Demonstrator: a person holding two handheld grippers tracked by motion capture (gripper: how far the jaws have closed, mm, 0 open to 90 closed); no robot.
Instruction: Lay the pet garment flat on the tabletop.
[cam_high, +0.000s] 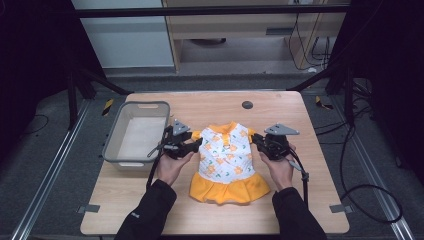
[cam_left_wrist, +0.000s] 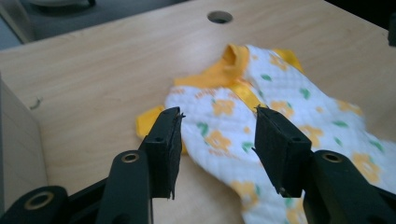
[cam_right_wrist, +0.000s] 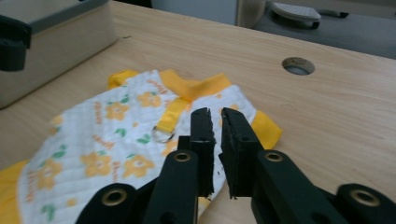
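1. Left gripper (cam_left_wrist: 217, 133): jaws parted wide, nothing between them, poised above the dress's left sleeve.
2. Right gripper (cam_right_wrist: 215, 116): jaws nearly closed, empty, above the right sleeve.
3. Dress (cam_high: 227, 155): flat mid-table, right of the grey tub (cam_high: 114, 145).

Small white floral dress (cam_high: 226, 159) with orange trim lies flat mid-table

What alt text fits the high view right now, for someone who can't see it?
A small white-and-orange floral dress lies flat on a wooden table, with a hand-held left gripper and right gripper at its two sleeves. A grey bin sits on the table's left.
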